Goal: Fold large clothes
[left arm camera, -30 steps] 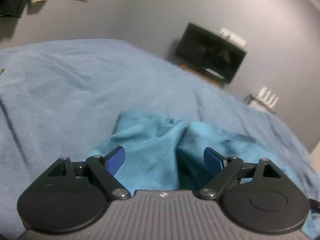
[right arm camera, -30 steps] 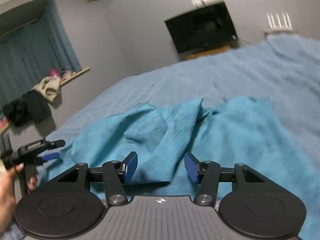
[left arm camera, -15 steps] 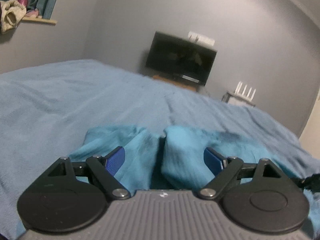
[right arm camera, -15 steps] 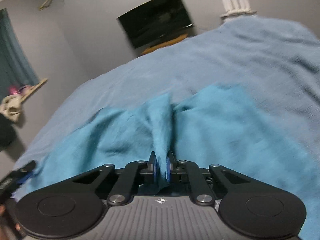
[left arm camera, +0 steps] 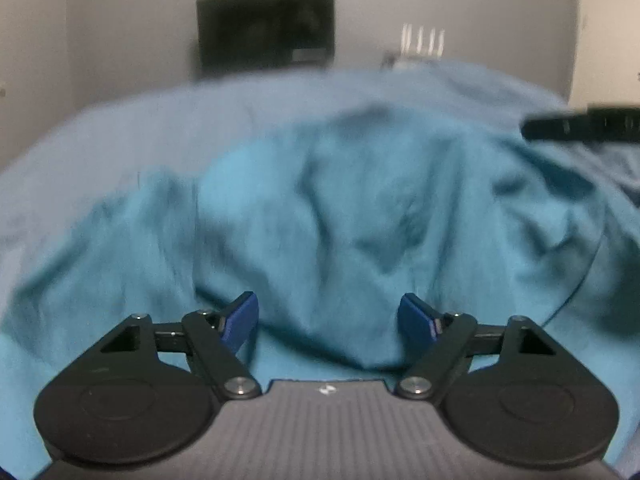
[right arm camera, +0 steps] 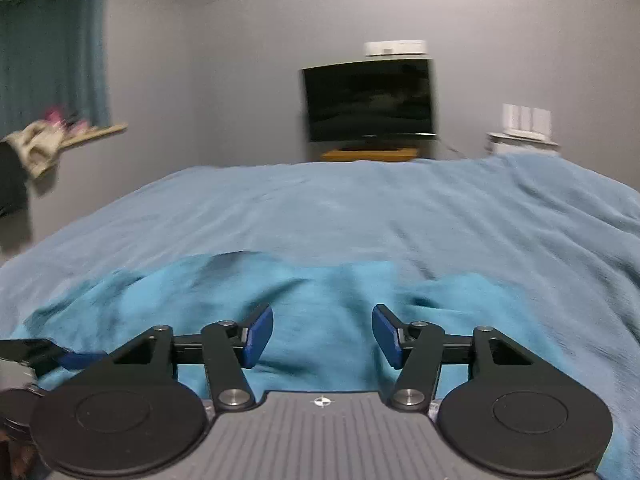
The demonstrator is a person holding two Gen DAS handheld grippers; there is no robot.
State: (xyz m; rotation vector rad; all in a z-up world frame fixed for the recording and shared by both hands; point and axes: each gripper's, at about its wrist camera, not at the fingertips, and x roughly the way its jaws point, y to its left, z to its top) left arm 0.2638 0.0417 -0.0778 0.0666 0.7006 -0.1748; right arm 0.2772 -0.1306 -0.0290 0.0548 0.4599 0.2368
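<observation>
- The left gripper (left arm camera: 329, 322) hangs low over the cloth with its blue pads (left arm camera: 240, 320) spread wide and nothing between them: released.
- The right gripper (right arm camera: 322, 335) is likewise released, pads apart and gripping no fabric; the tip of the other tool shows at the lower left edge of its view.
- Just beyond both sets of fingers lies the teal garment (left arm camera: 340, 216), bunched and creased in a loose heap on the bedspread (right arm camera: 360, 208), its far edge running unevenly across the bed. The left view is blurred, so seams or a collar cannot be told.
- The step in hand looks like an early one: the garment is not yet spread flat, and no fold is visible.
- The next move likely calls for each gripper to find an edge or corner, close on a single layer, and draw the cloth out flat.
- Far off, a dark television (right arm camera: 368, 100) stands against the grey wall.
</observation>
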